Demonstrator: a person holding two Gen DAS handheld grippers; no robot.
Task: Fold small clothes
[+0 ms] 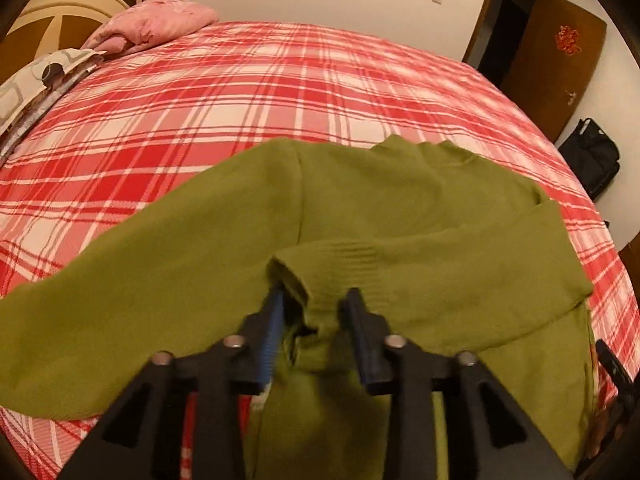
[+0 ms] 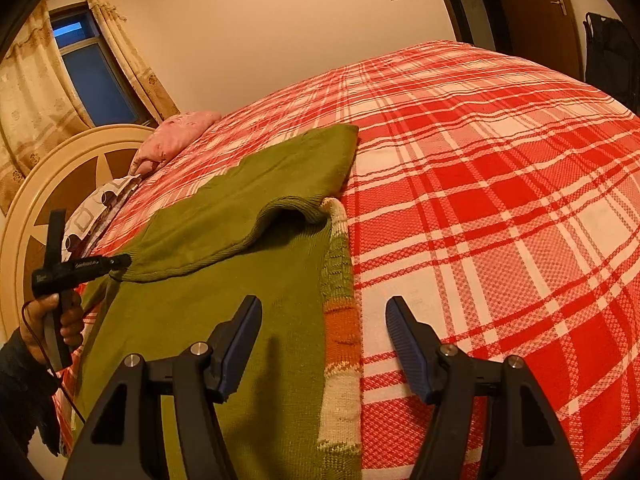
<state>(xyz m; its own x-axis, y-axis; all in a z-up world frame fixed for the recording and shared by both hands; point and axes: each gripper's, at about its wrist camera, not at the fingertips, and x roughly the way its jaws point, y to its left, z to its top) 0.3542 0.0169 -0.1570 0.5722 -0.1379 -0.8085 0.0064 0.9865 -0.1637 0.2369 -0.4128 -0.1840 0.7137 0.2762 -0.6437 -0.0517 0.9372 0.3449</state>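
A bedroom, with a bed under a red and white checked cover (image 1: 240, 92) and a pink pillow (image 1: 160, 20) at the far end. On the near part of the cover, a green sweater (image 1: 400, 200) lying flat, one sleeve folded across the body. Ribbed cuff (image 1: 292, 276) of that sleeve resting between the fingers of the left gripper (image 1: 314, 292); tongs parted there, the cuff loose and not pinched. Right gripper (image 2: 323, 300) over the side edge with the striped knitted band (image 2: 340, 280), tongs spread wide, holding nothing. Seemingly the sleeve-folding step. Next, probably: draw the left gripper away without dragging the cuff, then take the next part to fold.
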